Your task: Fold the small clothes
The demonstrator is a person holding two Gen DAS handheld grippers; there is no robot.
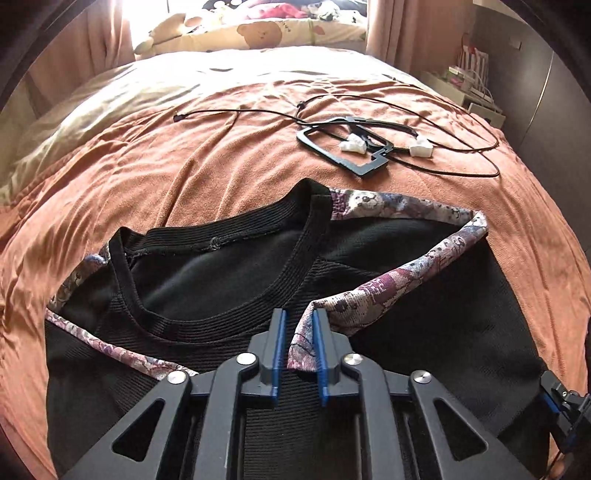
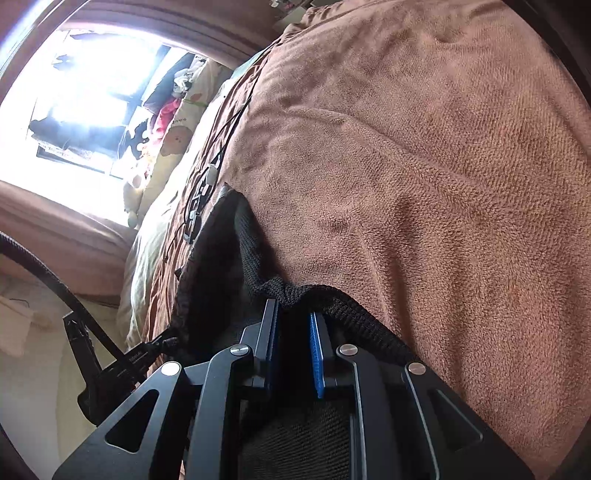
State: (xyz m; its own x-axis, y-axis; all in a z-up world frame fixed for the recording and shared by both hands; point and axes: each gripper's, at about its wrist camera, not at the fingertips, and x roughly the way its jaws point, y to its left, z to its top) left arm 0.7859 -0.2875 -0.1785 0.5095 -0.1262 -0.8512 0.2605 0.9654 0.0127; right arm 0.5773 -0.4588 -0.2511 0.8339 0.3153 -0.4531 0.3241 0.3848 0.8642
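Black knit top (image 1: 229, 280) lay spread on the orange-brown blanket (image 1: 229, 147) of the bed, neckline toward the pillows, floral-trimmed armhole edges (image 1: 399, 280) to either side. Left gripper (image 1: 300, 347) hung over the top's chest, jaws narrowly apart, a folded end of the floral trim sitting between the blue pads (image 1: 320, 347); looked loose against the right pad only, not pinched by both. Right gripper (image 2: 293, 343) sat at the garment's edge, seen in the right wrist view with the blanket (image 2: 424, 166) filling most of the frame; jaws narrow, black knit hem (image 2: 332, 299) bunched at the fingertips and running between them, apparently clamped. Farther up the bed: black frame with white clips (image 1: 351, 146) and thin black cable (image 1: 461, 147), well apart from the top. Pillow with bear print (image 1: 258, 33) at the head.
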